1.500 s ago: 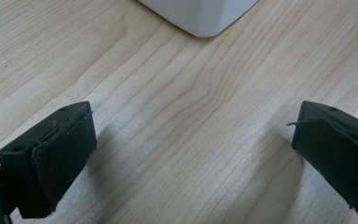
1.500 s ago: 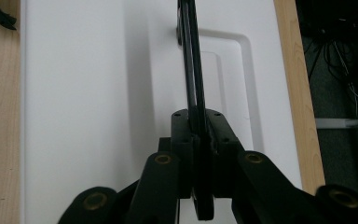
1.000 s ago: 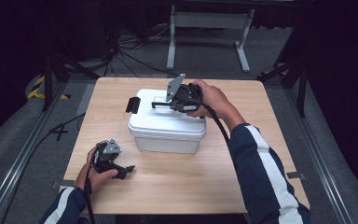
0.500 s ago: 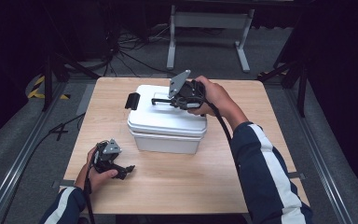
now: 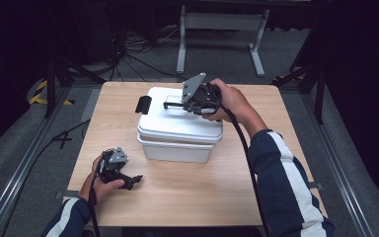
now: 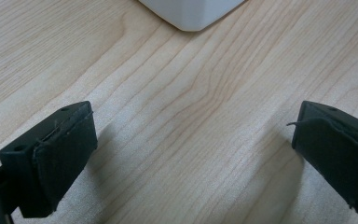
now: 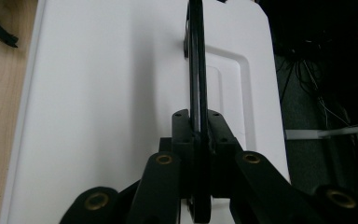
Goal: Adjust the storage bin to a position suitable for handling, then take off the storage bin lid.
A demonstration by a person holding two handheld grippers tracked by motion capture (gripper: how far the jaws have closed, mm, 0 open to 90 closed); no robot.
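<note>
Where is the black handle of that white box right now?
The black handle stands raised over the white box's lid, mid-table in the high view, clamped between the shut jaws of the right gripper.

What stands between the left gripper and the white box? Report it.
Nothing visible. Bare wooden table lies between the left gripper, its jaws open, and the white box at its near corner. The right gripper is shut on the black handle on the lid, away from that path.
</note>
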